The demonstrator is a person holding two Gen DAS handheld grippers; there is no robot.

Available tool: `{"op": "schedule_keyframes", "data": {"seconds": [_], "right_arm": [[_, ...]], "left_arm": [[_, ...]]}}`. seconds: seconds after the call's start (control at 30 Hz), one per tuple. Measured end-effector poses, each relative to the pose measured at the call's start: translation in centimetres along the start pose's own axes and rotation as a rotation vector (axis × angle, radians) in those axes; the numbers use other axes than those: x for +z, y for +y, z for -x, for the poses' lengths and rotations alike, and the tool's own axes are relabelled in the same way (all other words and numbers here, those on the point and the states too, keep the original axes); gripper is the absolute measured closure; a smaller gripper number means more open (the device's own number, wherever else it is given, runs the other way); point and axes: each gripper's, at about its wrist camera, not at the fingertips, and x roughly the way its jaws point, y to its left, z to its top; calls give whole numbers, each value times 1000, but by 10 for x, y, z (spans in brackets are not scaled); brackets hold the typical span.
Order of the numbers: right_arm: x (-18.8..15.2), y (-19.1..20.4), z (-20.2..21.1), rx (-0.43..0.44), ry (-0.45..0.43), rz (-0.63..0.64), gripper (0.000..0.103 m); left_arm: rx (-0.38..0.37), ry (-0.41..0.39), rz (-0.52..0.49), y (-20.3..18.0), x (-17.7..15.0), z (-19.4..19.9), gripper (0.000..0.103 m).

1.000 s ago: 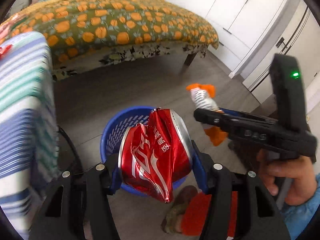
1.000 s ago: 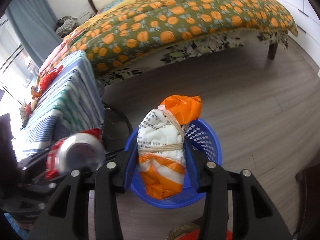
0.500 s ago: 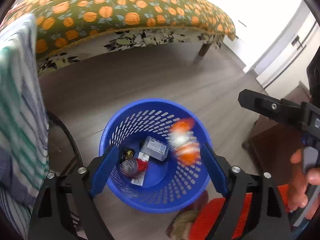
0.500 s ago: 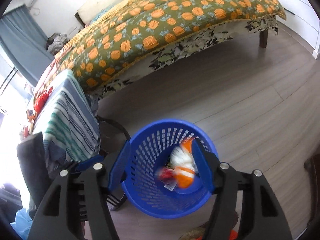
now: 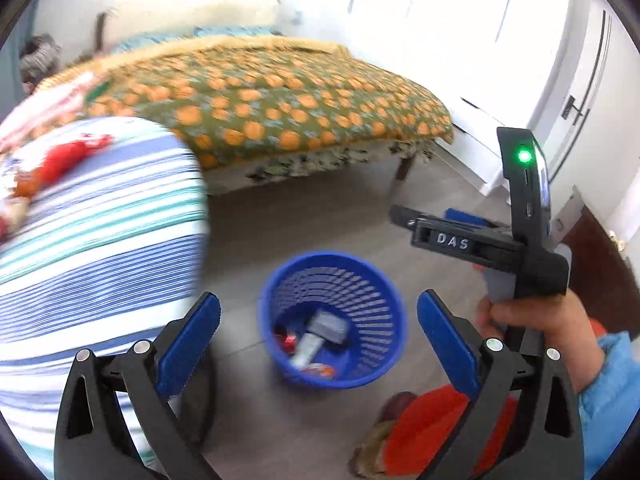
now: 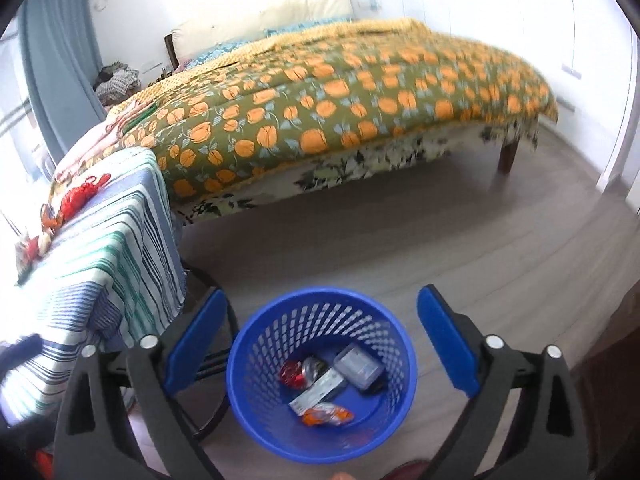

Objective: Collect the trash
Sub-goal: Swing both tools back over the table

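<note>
A blue mesh basket (image 5: 376,304) (image 6: 260,344) stands on the grey floor below both grippers. Inside it lie a crushed red can (image 6: 294,374), an orange-and-white packet (image 6: 326,416), a white wrapper (image 6: 318,392) and a grey box (image 6: 358,366). My left gripper (image 5: 318,306) hangs above the basket; its jaws are opening, with nothing between the blue pads. My right gripper (image 6: 322,300) is also over the basket, its jaws opening and empty. In the left wrist view the right gripper (image 5: 430,220) shows from the side, held by a hand (image 5: 540,320).
A table under a striped cloth (image 5: 100,240) (image 6: 104,264) stands left of the basket, with red wrappers (image 6: 80,196) on top. Behind is a bed with an orange-patterned cover (image 6: 340,92). A red slipper (image 5: 432,428) lies near the basket. White wardrobes (image 5: 460,40) line the right.
Both grippers let go: the red can and the orange packet dropped into the basket. Both sets of jaws spread wide, and both grippers rose away from the basket.
</note>
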Motion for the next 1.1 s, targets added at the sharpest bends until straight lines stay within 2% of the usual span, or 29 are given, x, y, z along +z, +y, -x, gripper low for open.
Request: {"op": "schedule_keyframes", "data": {"seconds": [0.13,0.27,0.43,0.63,0.73,0.9,1.03,1.1], "right_arm": [[-8,42,1,24,-2,88,9],[-21,98,10,92,-8,200,9],[-42,179,23,263,42,326,9],[-53,267,34,388,75,464,9],[-60,292,35,419,87,492,9],[-74,305,42,447,96,491,9],[-83,303,49,439,92,485,9],[-85,299,53,431,88,479,9]], "left_arm": [[122,28,54,47,-21,28,5],[197,28,149,101,-37,59,6],[305,22,219,169,-53,95,6],[417,22,278,243,-66,129,6],[407,-8,309,277,-63,142,6],[362,-68,313,335,-36,142,6],[353,-43,230,359,-12,116,6],[323,4,223,368,-6,98,6]]}}
